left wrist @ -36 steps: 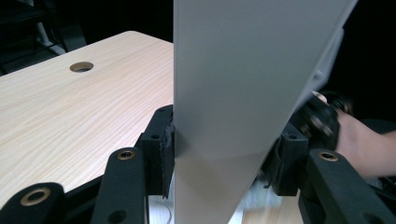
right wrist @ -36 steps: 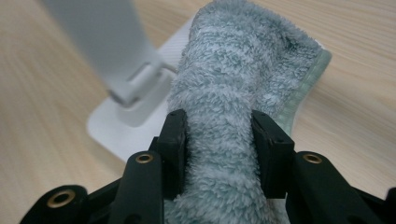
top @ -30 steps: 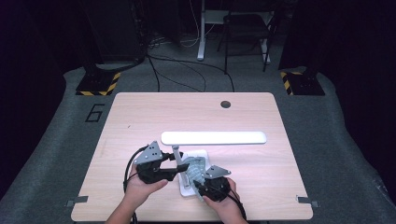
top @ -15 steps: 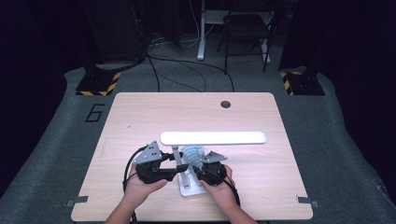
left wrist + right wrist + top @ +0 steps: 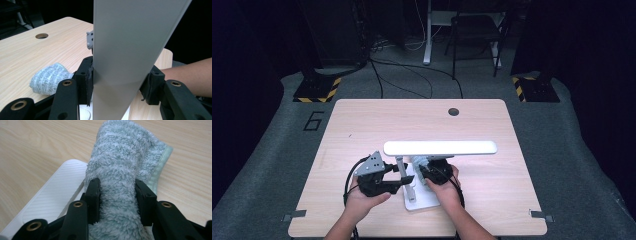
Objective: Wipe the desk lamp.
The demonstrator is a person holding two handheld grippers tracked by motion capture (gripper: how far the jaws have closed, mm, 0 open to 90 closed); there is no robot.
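**High view: lamp stem held at the left, cloth held at the right**

High view showed a wooden table with a white desk lamp near its 6 o'clock edge. At about 7 o'clock of the lamp, the left gripper reached in from the left hand and closed on the lamp's stem. In the left gripper view its two black jaws pressed on either side of the broad pale stem, pads touching it, with a grey cloth lying on the table toward 9 o'clock.

The lamp's base lay flat between the two hands, and the long white lamp head ran level above it, from 9 to 3 o'clock.

At about 3 o'clock of the stem, the right gripper sat just under the lamp head. In the right gripper view its jaws pinched a fluffy grey-green cloth, bunched between the pads. The cloth rested partly on the ribbed white base at 8 o'clock and partly on the table.
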